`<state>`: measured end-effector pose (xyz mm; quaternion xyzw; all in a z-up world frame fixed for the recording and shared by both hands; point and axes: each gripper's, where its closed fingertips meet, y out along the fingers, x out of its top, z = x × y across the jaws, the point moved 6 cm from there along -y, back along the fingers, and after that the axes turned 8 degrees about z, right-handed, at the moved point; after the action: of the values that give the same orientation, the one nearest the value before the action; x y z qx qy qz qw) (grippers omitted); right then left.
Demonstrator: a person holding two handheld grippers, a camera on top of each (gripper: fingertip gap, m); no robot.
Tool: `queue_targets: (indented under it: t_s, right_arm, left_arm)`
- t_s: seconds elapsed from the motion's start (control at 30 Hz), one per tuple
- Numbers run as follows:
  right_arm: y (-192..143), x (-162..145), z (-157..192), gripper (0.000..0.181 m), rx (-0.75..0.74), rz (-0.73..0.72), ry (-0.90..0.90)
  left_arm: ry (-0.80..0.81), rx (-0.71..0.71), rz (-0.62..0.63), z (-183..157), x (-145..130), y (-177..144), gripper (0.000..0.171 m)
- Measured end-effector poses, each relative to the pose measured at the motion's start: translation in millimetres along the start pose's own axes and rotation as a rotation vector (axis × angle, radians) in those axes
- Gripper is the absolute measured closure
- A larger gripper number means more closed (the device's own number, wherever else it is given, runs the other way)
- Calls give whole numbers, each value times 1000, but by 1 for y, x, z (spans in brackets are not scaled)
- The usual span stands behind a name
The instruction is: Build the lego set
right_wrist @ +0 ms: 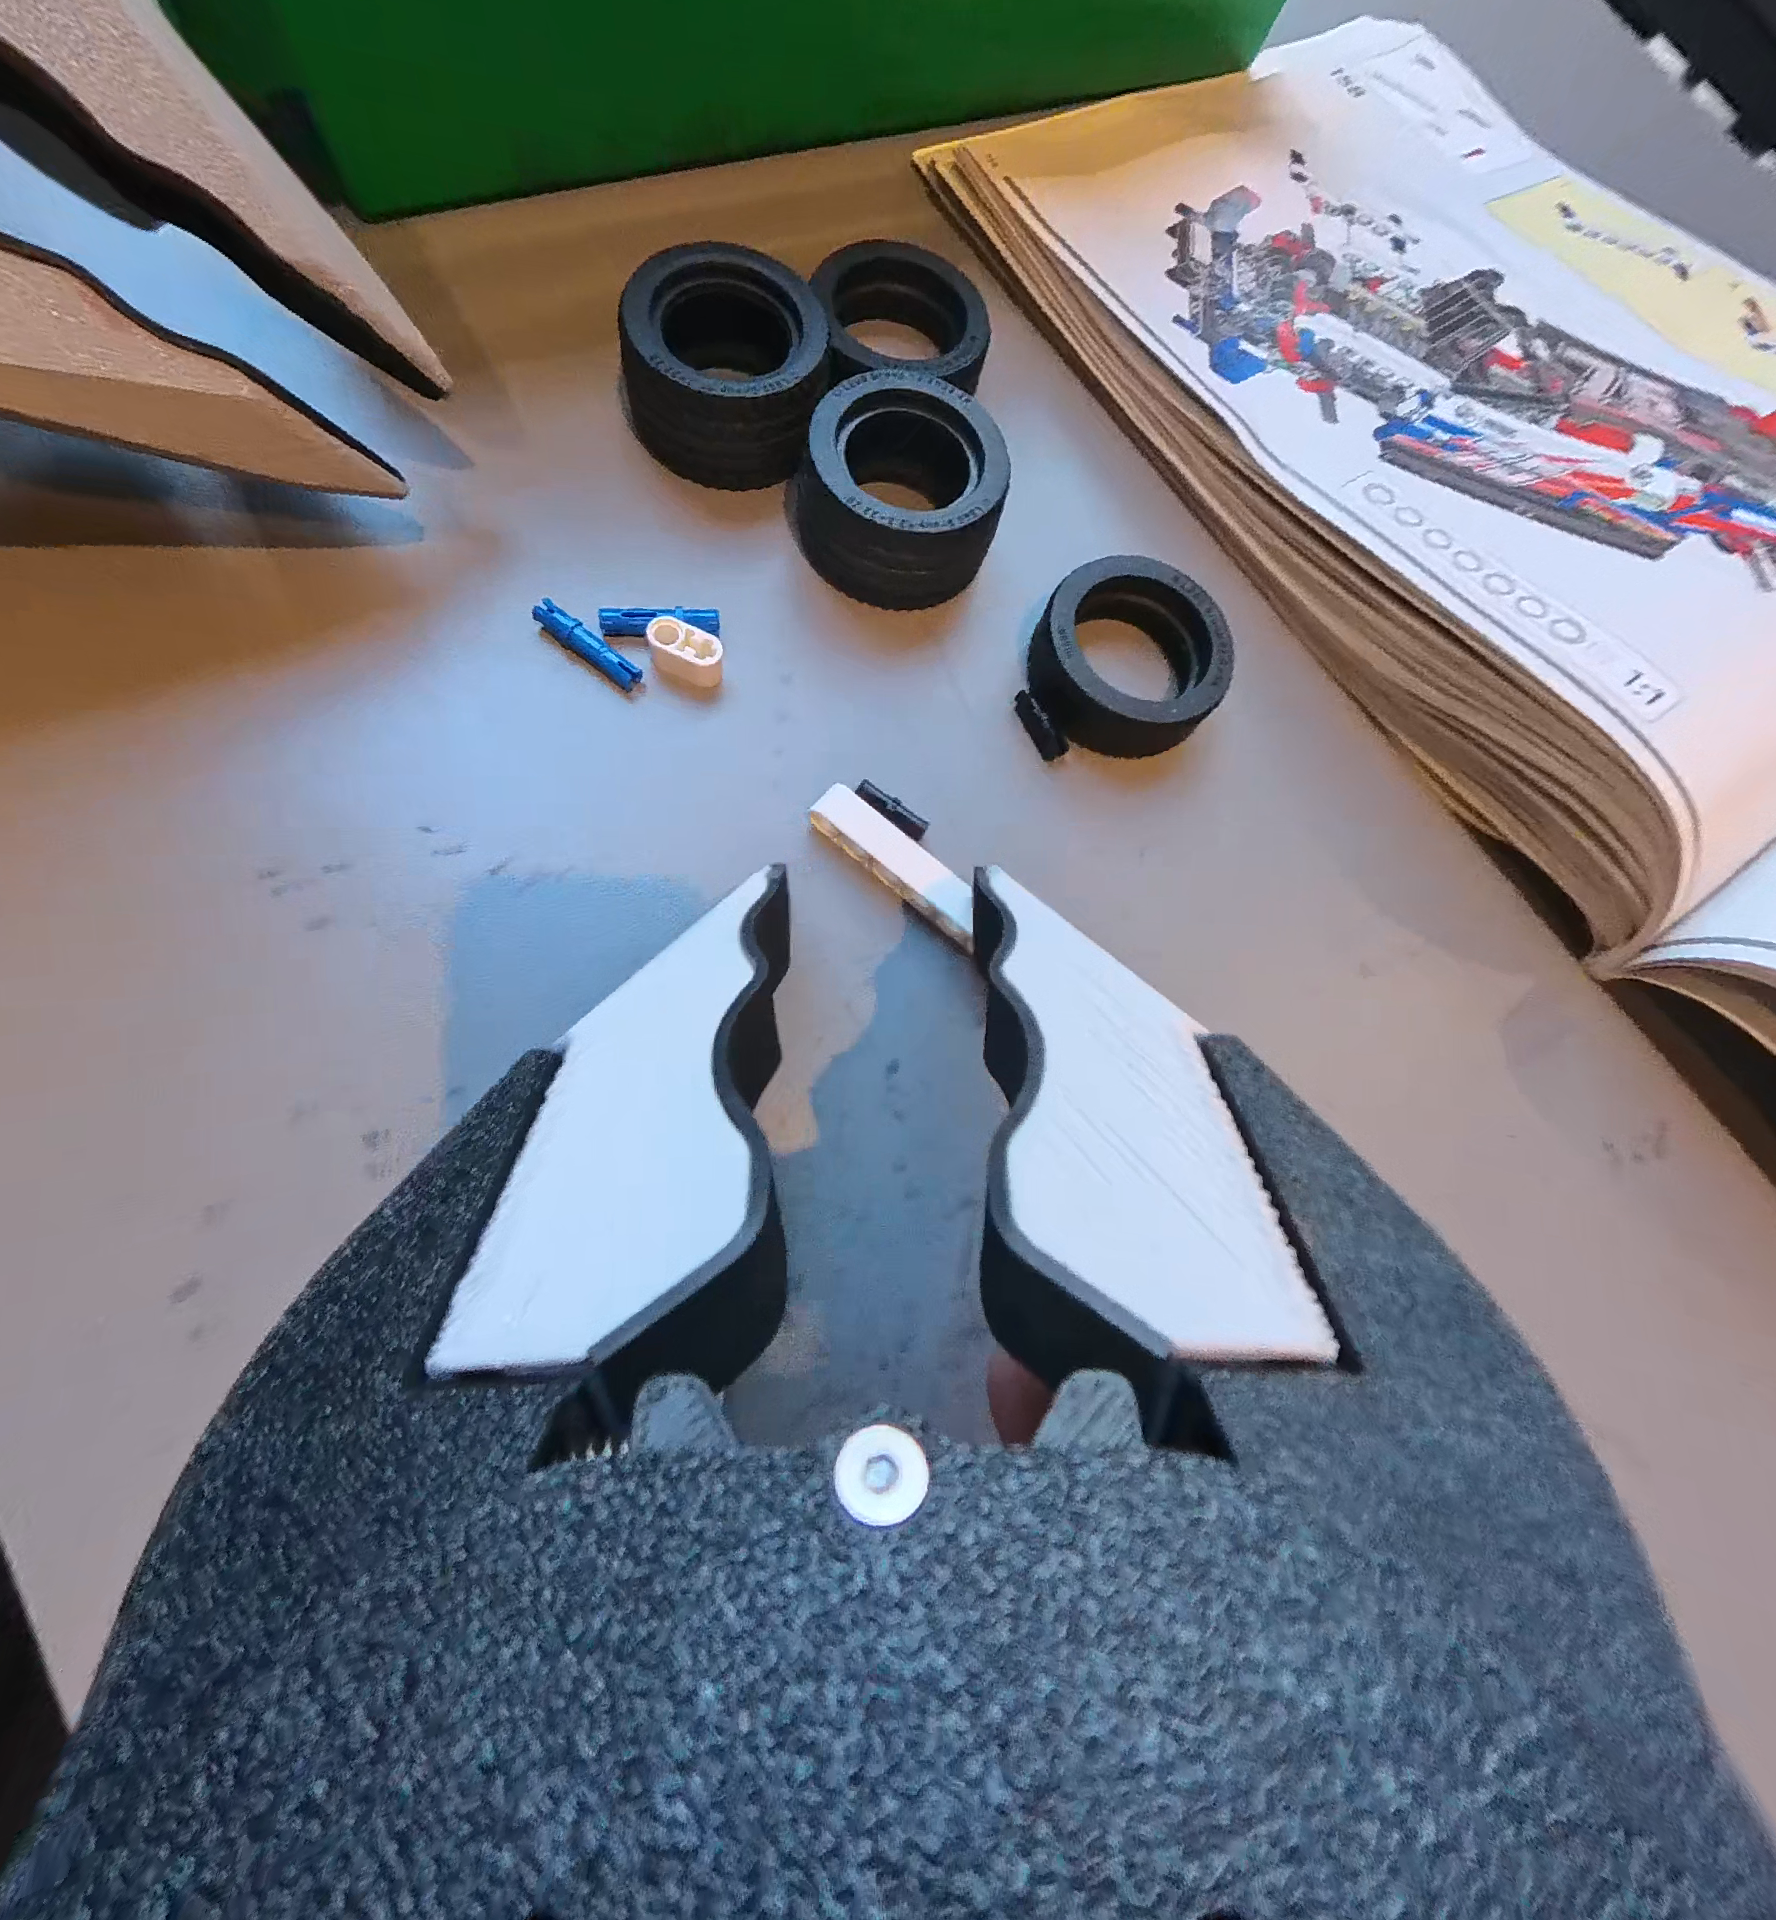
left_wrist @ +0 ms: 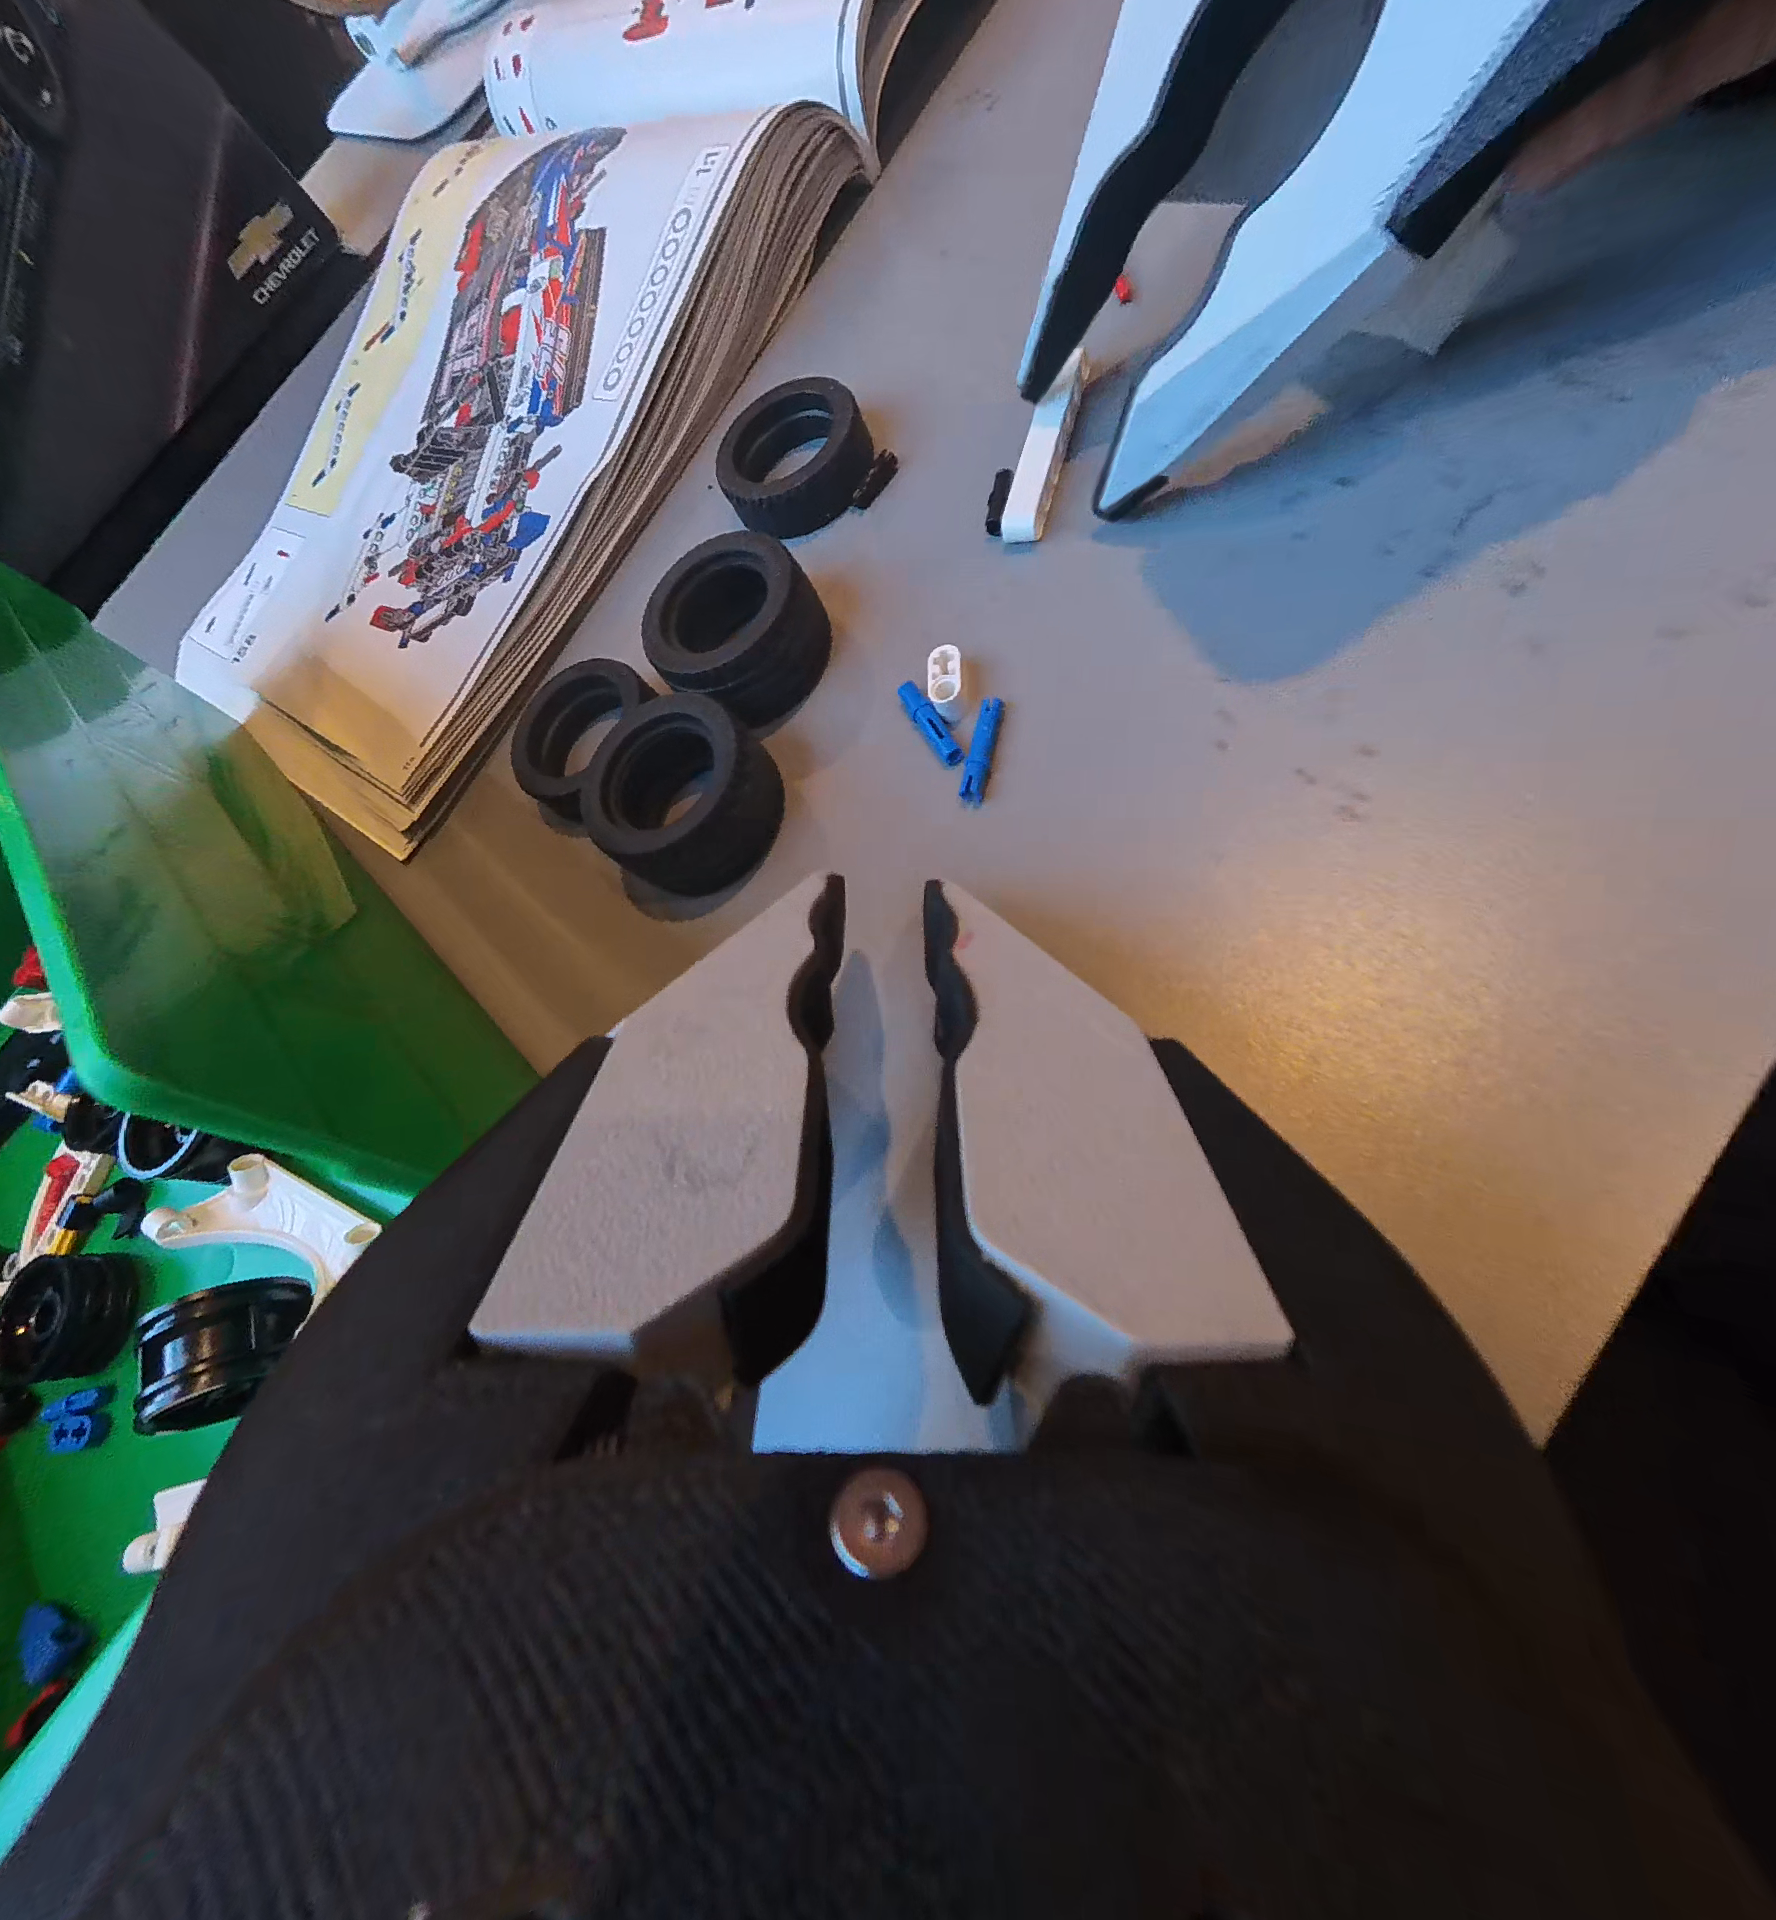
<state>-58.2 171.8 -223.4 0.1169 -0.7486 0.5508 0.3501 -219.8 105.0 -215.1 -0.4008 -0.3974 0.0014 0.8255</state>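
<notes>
A white beam lies on the grey table with a black pin at its far end. My right gripper is open and empty. Its right fingertip touches or overlaps the beam's near end; the beam is not between the jaws. The beam and right gripper also show in the left wrist view. Two blue pins and a small white connector lie left of the beam. My left gripper hovers short of these pins, jaws slightly apart and empty.
Several black tyres stand beside the open instruction book, one tyre apart with a small black piece against it. A green bin of loose parts sits left of the left gripper. A dark box stands behind the book. The grippers' ends are close to 12 cm from one another. The small white connector sits 5 cm or so from the ends of my right fingers. Look for it in the left wrist view too.
</notes>
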Motion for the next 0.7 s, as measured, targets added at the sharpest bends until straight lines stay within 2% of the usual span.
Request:
queue_targets:
  t_s: [0.2, 0.33, 0.5, 0.7]
  right_arm:
    - [0, -1, 0, 141, 67, 2, 24]
    - [-2, -2, 5, 149, 76, -4, -33]
    - [-5, -3, 19, 152, 88, -16, -154]
    - [-15, -6, 53, 159, 191, -71, -389]
  left_arm:
    - [6, 5, 16, -1, -1, 2, 159]
    - [15, 15, 30, -1, -1, 3, 158]
    - [46, 46, 44, -3, -2, 4, 159]
    - [47, 42, 40, -4, -1, 4, 159]
